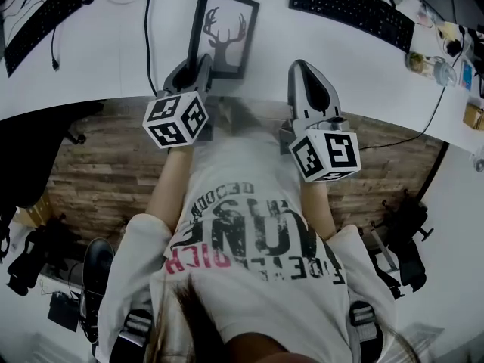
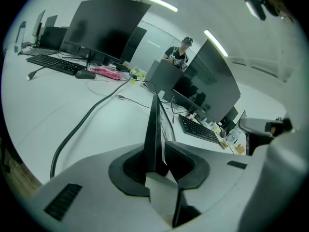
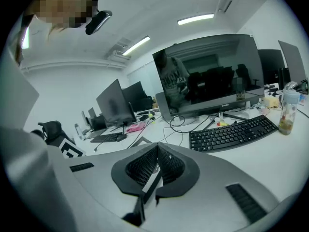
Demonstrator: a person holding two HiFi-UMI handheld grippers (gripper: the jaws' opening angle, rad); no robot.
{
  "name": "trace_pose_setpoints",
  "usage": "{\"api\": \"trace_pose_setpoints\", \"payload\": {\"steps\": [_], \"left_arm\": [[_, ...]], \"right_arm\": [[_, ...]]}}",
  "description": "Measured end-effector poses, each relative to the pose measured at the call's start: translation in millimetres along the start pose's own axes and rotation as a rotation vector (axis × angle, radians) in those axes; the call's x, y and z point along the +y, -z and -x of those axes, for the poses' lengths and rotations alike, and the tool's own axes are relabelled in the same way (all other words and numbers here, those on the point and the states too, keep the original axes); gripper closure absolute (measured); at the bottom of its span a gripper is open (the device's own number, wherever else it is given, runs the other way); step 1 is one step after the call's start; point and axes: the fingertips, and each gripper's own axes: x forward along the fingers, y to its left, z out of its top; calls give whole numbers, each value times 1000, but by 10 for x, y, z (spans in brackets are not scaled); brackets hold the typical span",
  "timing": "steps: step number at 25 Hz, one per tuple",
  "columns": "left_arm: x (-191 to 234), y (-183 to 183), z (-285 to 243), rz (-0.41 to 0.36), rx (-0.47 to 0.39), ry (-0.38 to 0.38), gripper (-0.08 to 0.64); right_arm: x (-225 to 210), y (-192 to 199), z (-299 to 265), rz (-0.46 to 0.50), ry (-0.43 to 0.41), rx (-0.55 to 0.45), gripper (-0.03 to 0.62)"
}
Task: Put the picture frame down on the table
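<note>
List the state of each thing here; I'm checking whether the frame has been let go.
picture frame: on the table, picture side up, one edge between the left jaws.
left gripper: open, jaws apart round that edge.
right gripper: shut, nothing in it.
monitor: screen dark.

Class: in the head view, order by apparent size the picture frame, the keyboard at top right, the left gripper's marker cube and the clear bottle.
1-2. keyboard and picture frame: too alike to rank; the top edge crops the keyboard.
3. left gripper's marker cube, enlarged by nearness.
4. clear bottle.
</note>
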Motion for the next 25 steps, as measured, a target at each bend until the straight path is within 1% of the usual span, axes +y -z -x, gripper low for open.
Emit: {"api": "trace_pose_setpoints", "payload": {"steps": [2, 9, 13, 17, 23, 25], "left_arm": [[8, 5, -10, 4, -3, -10, 472], [-18, 5, -7, 5, -6, -31, 472], [-12, 45, -39, 41, 6, -38, 471], [-31, 38, -32, 32, 15, -29, 470], [-15, 142, -76, 82, 47, -29, 454], [-68, 134, -121, 81, 52, -27, 454]], "right_arm": [[0, -31, -26, 7, -20, -1, 593], [-86, -113, -65, 12, -46, -2, 593], [-152, -124, -75, -1, -43, -5, 593], [-159, -135, -76, -13, -34, -12, 593], [-245, -135, -101, -31, -27, 0, 592], [-313, -172, -102, -32, -23, -3, 593]]}}
